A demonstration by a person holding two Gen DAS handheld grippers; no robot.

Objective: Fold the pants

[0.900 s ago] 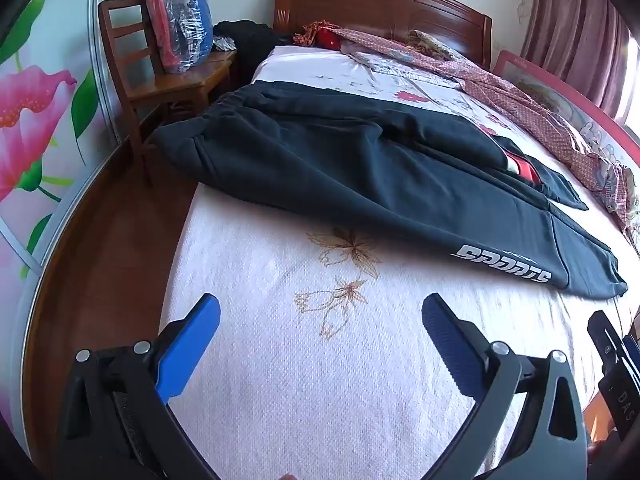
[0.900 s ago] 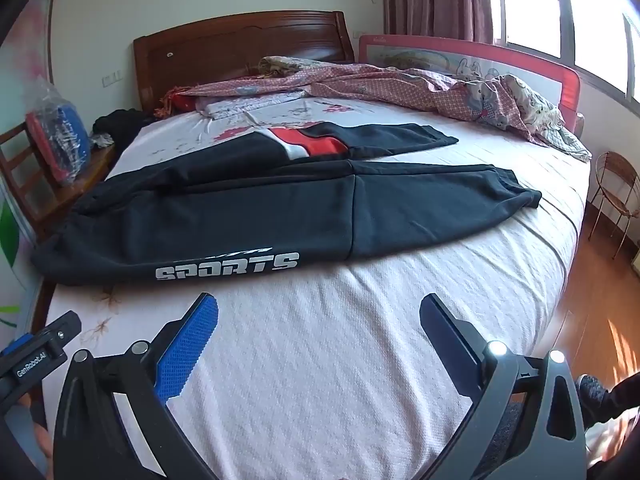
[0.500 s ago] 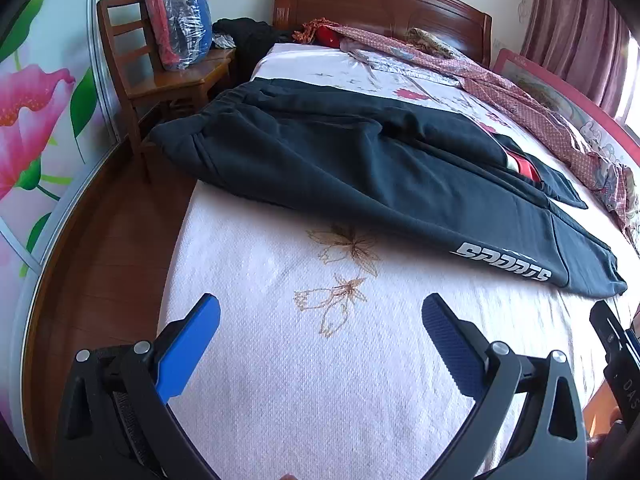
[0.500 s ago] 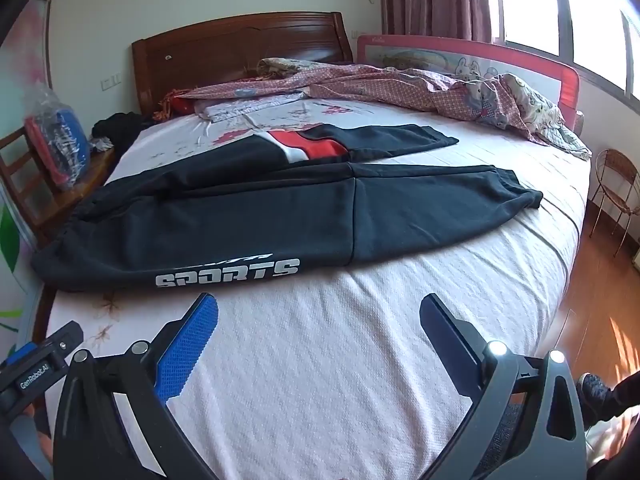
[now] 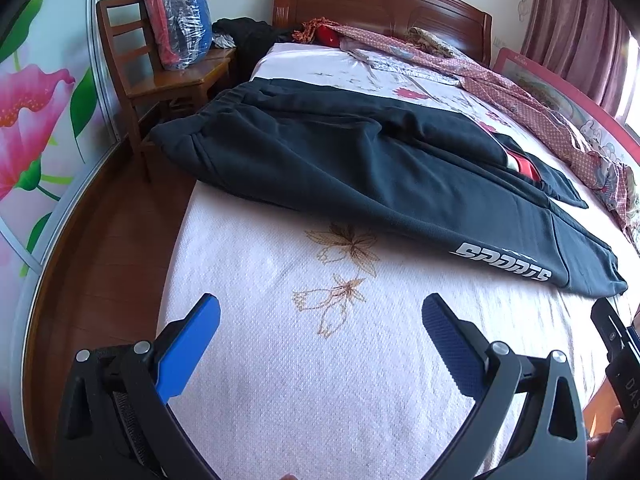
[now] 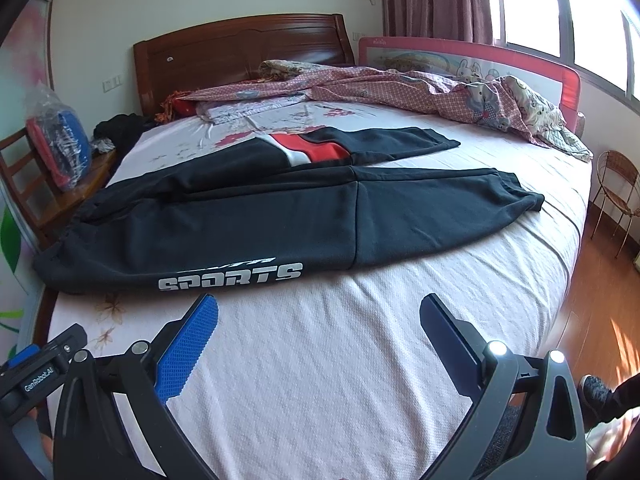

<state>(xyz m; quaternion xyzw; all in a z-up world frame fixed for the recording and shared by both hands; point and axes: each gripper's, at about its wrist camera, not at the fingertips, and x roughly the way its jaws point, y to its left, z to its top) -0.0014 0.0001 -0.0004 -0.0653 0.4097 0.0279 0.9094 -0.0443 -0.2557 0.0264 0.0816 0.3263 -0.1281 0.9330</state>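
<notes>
I hold both grippers, left gripper (image 5: 320,318) and right gripper (image 6: 320,316), low over the bed (image 6: 340,380), jaws spread and empty. The pants (image 6: 280,220) lie flat across mid-frame, legs apart, ready for folding.

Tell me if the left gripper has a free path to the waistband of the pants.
Probably yes. The left gripper is open over bare bedsheet, and nothing lies between it and the waistband at the bed's left edge.
</notes>
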